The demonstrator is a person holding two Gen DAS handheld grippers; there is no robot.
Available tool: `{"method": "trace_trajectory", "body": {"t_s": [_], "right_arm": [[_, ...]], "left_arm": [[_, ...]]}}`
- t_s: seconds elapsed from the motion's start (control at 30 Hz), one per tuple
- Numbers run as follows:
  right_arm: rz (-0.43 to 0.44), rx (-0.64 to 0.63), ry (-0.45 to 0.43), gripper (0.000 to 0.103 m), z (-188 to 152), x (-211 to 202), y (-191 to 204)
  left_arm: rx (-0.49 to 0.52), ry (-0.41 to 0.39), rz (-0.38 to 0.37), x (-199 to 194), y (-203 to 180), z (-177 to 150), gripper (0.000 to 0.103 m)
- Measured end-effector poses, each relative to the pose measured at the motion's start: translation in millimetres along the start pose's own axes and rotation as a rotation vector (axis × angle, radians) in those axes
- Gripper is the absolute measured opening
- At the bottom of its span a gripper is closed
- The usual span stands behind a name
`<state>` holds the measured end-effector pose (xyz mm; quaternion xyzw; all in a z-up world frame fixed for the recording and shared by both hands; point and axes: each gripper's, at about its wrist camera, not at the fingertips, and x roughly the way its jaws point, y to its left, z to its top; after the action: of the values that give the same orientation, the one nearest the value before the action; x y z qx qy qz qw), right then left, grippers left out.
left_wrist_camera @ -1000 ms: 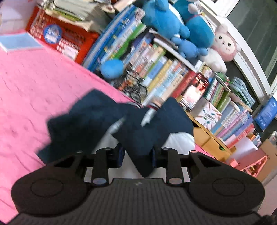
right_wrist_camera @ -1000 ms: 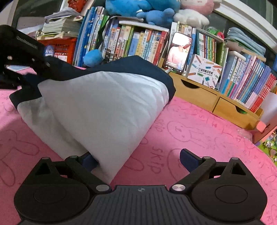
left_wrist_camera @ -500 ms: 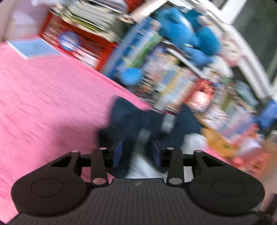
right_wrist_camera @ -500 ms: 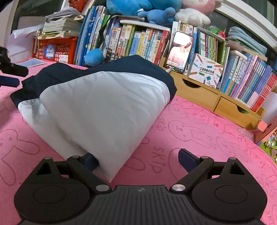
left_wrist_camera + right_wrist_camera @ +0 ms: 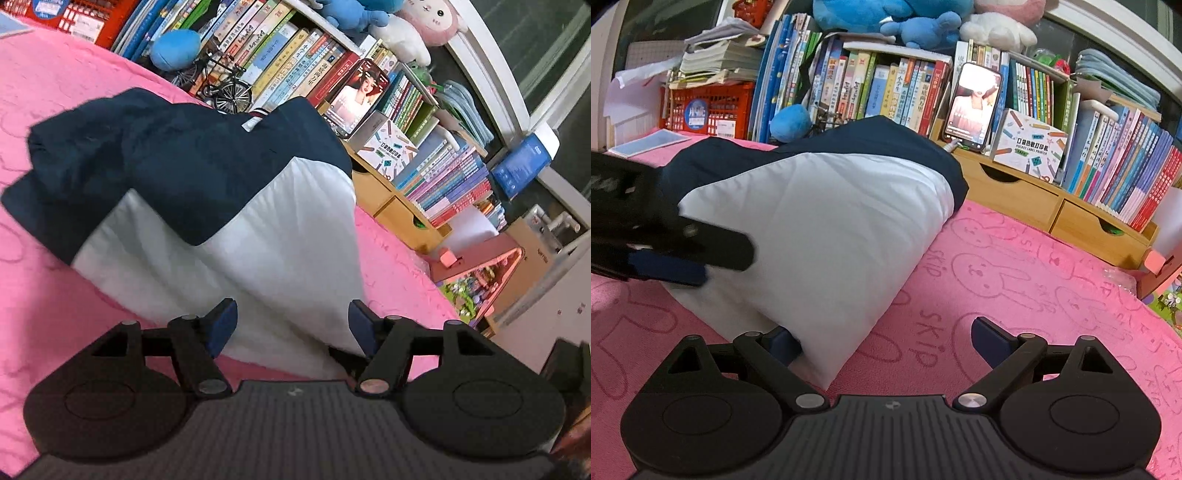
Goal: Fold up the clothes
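Garment: navy-and-white shirt [image 5: 207, 192] lying in a loose partial fold on the pink mat [image 5: 1034, 280], short of the book row [image 5: 886, 88], navy part nearest the books
Left gripper: [image 5: 291, 325] spread wide at the shirt's white near hem, pinching nothing
Right gripper: [image 5: 882, 341] spread too, left finger tucked against the shirt's white corner, right finger over bare mat beside the shirt
Risk, grip: closing on one layer alone likely to peel the fold apart
Risk, crowding: both tools at the shirt's near edge, liable to knock together
Risk, drag: cloth snagging on the mat, bunching toward the phone [image 5: 973, 105] behind the shirt
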<state>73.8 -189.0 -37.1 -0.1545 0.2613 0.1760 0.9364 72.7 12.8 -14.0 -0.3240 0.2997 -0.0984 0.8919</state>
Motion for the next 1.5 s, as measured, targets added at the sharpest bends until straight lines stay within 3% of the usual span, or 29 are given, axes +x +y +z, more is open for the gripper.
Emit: {"method": "trace_trajectory", "body": {"t_s": [0.27, 0.37, 0.43, 0.47, 0.53, 0.67, 0.7, 0.8, 0.83, 0.87, 0.93, 1.0, 1.13, 1.23, 1.3, 1.4, 1.5], "right_arm": [[0.005, 0.004, -0.004, 0.094, -1.0, 0.4, -0.1], [0.007, 0.007, -0.002, 0.094, -0.8, 0.6, -0.2], [0.01, 0.009, 0.001, 0.094, -0.6, 0.9, -0.2], [0.011, 0.009, 0.002, 0.095, -0.6, 0.9, -0.1], [0.01, 0.008, 0.004, 0.095, -0.6, 0.9, 0.3], [0.011, 0.013, 0.013, 0.095, -0.4, 2.5, -0.1], [0.013, 0.016, 0.014, 0.095, -0.4, 2.7, -0.6], [0.014, 0.02, 0.018, 0.096, -0.1, 2.8, -1.2], [0.012, 0.018, 0.018, 0.096, 0.2, 2.7, -0.6], [0.011, 0.017, 0.018, 0.096, 0.3, 2.6, -0.4], [0.01, 0.016, 0.019, 0.096, 0.6, 2.4, -0.1], [0.011, 0.015, 0.02, 0.096, 0.4, 2.4, 0.4], [0.022, 0.0, 0.021, 0.097, 1.1, 2.0, 2.9], [0.03, -0.025, 0.022, 0.098, 1.9, 1.7, 7.4], [0.03, -0.044, 0.019, 0.099, 2.2, 0.7, 11.1], [0.007, -0.057, 0.016, 0.1, 2.5, -0.2, 14.0], [0.006, -0.066, 0.011, 0.1, 2.4, -1.1, 15.9]], "left_arm": [[-0.065, -0.07, 0.024, 14.5, 8.2, 9.8, 0.057], [-0.076, -0.137, 0.07, 8.9, 9.7, 11.2, 0.042], [-0.091, -0.194, 0.105, 1.8, 11.5, 11.1, 0.019], [-0.091, -0.23, 0.116, -5.4, 12.1, 8.8, 0.018], [-0.07, -0.294, 0.136, -19.8, 11.6, 2.6, 0.018], [-0.027, -0.282, 0.161, -18.2, 10.0, 0.6, 0.021], [-0.053, -0.264, 0.144, -13.5, 13.1, 4.1, 0.028], [-0.144, -0.205, 0.081, 2.6, 24.5, 16.0, 0.06], [-0.173, -0.19, 0.073, 8.6, 27.9, 19.9, 0.059], [-0.177, -0.196, 0.087, 10.4, 27.6, 22.6, 0.056], [-0.148, -0.225, 0.132, 8.4, 23.6, 27.2, 0.029], [-0.123, -0.259, 0.129, -2.1, 21.5, 30.3, 0.014], [-0.073, -0.374, 0.154, -28.7, 11.0, 33.8, 0.008], [-0.022, -0.485, 0.199, -48.7, 0.2, 33.6, 0.008], [-0.003, -0.49, 0.212, -48.3, -3.3, 32.7, 0.008], [0.004, -0.387, 0.207, -28.9, -5.5, 29.6, 0.016], [-0.036, -0.255, 0.179, 1.5, -0.5, 32.0, 0.049]]}}
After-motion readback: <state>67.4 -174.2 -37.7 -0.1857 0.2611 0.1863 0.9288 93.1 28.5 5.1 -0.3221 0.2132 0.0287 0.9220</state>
